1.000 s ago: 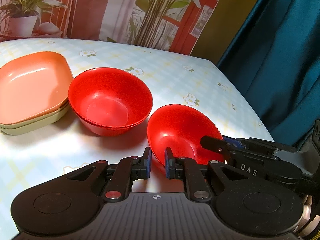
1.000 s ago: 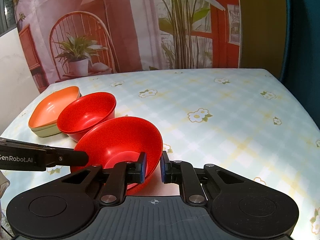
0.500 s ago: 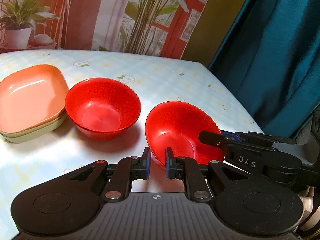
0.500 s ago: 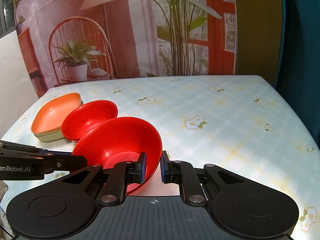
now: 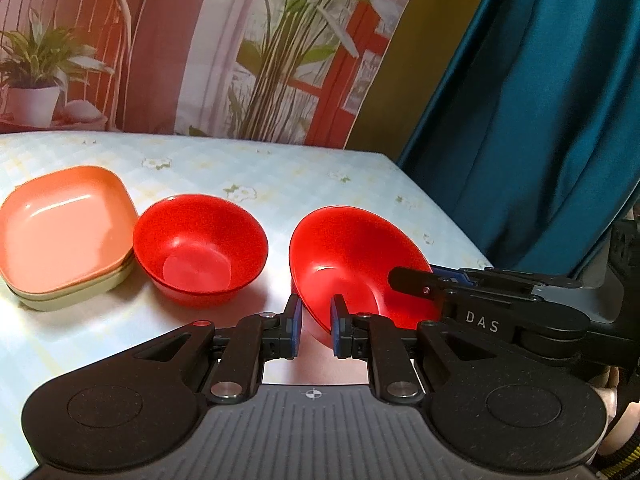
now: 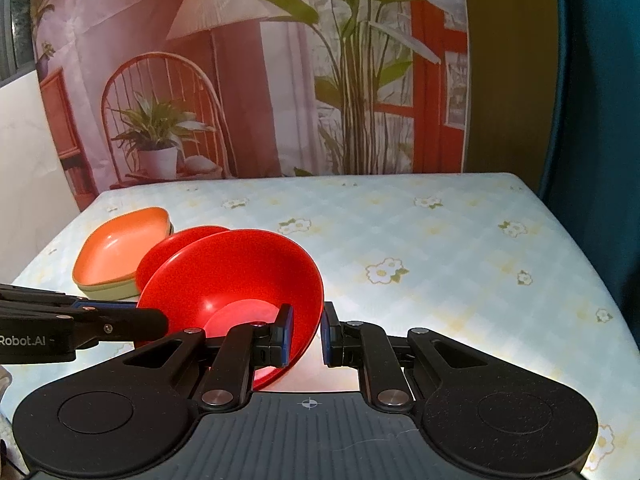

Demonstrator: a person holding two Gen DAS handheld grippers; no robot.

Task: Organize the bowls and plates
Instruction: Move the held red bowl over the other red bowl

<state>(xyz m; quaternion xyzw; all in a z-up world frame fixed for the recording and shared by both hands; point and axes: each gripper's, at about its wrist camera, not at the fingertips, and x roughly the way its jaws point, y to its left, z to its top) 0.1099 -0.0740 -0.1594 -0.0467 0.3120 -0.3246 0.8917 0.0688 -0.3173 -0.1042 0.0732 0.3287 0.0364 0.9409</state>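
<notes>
A red bowl (image 5: 352, 264) is held tilted above the worktop (image 5: 280, 176), its open side turned toward the other dishes. Its rim is gripped from two sides. The left tongs (image 5: 314, 330) are clamped on the near lower rim, with one blue-padded finger inside and one outside. In the right wrist view the right tongs (image 6: 306, 334) are seen closed on the right rim of the same bowl (image 6: 236, 280), the wall being caught between the two pads.

A second red bowl (image 5: 200, 246) is seen upright on the worktop, just to the left of the lifted one and apart from it. In the right wrist view it (image 6: 172, 248) is partly hidden behind the held bowl. Touching or nearly touching its left side, an orange square plate (image 5: 64, 228) is stacked on a pale green plate (image 5: 80, 294), only the edge of which is visible.

The worktop is covered by a pale checked cloth printed with small flowers. Behind it a printed backdrop (image 6: 240, 80) with a chair, potted plants and red frames is hung, and a teal curtain (image 5: 540, 120) is seen at the right.
</notes>
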